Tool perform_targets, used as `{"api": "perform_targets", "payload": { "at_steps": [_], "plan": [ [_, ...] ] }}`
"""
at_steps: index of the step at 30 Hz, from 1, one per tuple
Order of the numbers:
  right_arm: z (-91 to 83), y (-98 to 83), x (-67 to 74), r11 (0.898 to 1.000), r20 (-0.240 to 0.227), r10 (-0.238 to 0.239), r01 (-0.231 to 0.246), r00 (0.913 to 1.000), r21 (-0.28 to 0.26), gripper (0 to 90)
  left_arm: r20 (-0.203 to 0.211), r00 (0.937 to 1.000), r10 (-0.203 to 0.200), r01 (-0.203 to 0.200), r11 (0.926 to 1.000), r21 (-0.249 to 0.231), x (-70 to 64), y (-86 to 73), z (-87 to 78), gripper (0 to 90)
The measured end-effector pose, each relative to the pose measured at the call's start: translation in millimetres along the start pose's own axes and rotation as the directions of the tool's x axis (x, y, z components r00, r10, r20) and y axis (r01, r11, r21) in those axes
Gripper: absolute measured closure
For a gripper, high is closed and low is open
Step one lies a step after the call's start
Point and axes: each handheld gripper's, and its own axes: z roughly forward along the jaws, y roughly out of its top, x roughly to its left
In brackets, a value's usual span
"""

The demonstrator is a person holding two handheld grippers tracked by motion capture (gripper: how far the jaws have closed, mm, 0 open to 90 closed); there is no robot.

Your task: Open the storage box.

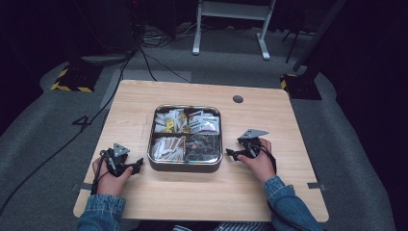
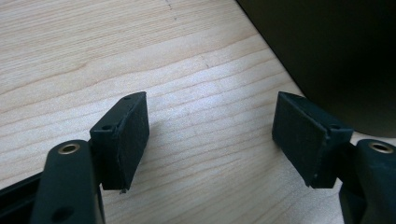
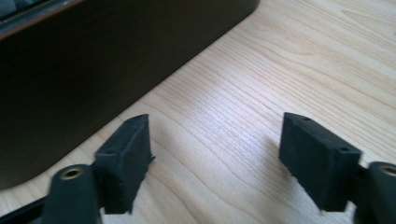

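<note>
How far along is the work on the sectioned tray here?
Nothing looks done: the tray has all four sections filled with packets. In hand: left claw and right claw rest open and empty on the table, flanking it. Any handling of the tray or packets is still ahead.

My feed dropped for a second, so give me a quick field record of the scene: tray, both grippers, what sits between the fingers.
tray: square four-compartment tray at the middle of the wooden table, holding packets
left gripper: on the table beside the tray's left wall, apart from it, open
right gripper: beside the tray's right wall, open
left fingers: bare wood between them
right fingers: bare wood between them, tray wall close by
held: nothing
</note>
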Motion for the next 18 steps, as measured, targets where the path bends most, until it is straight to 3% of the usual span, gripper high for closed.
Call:
{"api": "perform_targets", "payload": {
  "at_steps": [2,15,18],
  "plan": [
    [-2.8,0.5,-1.6,1.000,-0.010,0.010,-0.010,0.9999,0.001,31.6,0.000,1.0000,0.000,0.000,1.0000,0.000,0.0,0.0,0.0,27.8],
    [-20.4,9.1,-4.5,1.000,-0.036,0.009,-0.010,0.9993,-0.009,34.1,0.013,0.9998,0.012,-0.012,0.9999,0.000,1.8,-0.2,-0.3,27.7],
    [-25.6,15.5,-4.0,1.000,-0.067,0.013,-0.014,0.9977,-0.017,37.4,0.011,0.9998,0.016,-0.016,0.9999,0.001,1.7,-0.3,-0.4,27.7]
  ]
}}
